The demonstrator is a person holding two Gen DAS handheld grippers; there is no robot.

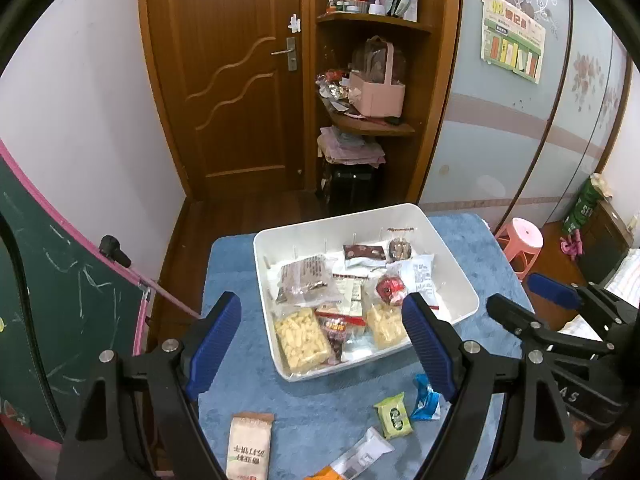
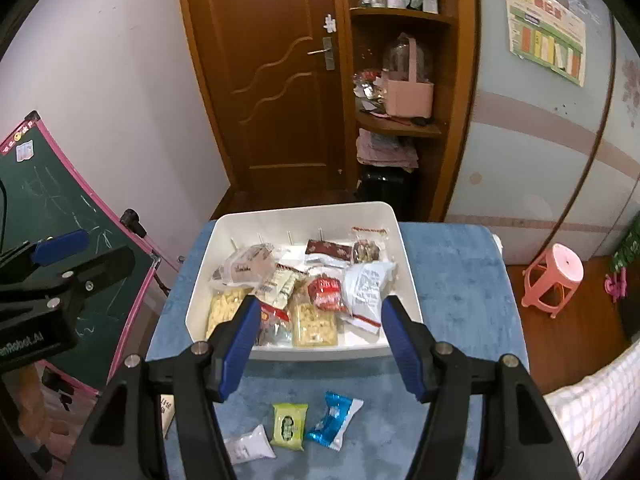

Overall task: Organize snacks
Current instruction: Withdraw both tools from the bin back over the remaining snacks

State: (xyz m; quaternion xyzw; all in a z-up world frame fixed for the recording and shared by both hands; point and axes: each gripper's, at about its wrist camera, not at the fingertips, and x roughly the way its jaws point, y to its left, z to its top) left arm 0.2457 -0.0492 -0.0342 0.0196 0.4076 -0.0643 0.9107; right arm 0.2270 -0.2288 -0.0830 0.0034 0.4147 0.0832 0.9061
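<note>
On the left stands a green chalkboard [image 2: 60,200] with a pink frame and scribbly chalk marks. The left gripper [image 1: 324,344] has hard black arms and bumpy blue pads. Its jaws are spread apart and nothing is between them. It hangs over the near edge of the white tray [image 1: 460,276].

The tray is smooth plastic, square with round corners, and sits on a fuzzy blue cloth [image 2: 452,264]. It is full of crinkly snack bags. Two clear bags of pale yellow puffs [image 1: 300,340] lie at its 6 o'clock edge. A shiny red pack [image 2: 326,290] is near the middle.

On the cloth, at 6 o'clock from the tray, lie loose snacks: a tan flat pack [image 1: 250,446], a white pack [image 2: 248,446], a small green pack [image 2: 289,426] and a shiny blue wrapper [image 2: 334,420].

The right gripper [image 2: 320,348] is also spread open and holds nothing, above those loose snacks.

At 3 o'clock, on the wood floor, is a round pink stool [image 2: 554,280].
</note>
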